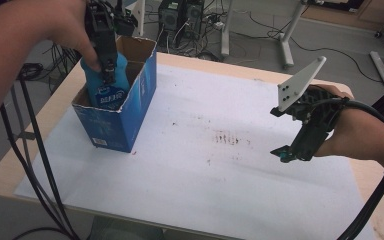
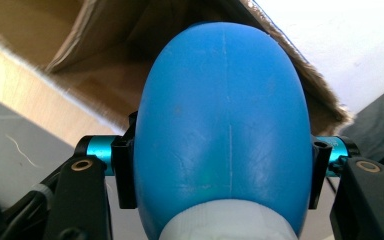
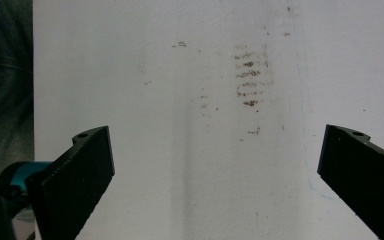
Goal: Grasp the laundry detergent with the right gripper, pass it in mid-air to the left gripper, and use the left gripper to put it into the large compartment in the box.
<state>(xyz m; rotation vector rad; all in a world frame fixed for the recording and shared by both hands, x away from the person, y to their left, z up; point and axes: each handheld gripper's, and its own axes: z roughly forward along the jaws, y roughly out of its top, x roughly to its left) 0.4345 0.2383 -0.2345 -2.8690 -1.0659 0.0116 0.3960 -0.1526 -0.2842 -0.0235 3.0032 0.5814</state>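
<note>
Risk is lying at the torn rim of the blue cardboard box [image 1: 130, 107]: the blue bottle [image 1: 106, 85] is going in at a tilt and could snag an edge and tip the box. Right gripper [image 1: 286, 154] is hovering over the white worktop [image 1: 205, 165], jaws spread, empty. Farther off, the left gripper [image 1: 108, 67] is pointing straight down, jaws pinching the bottle partway inside the box.
</note>
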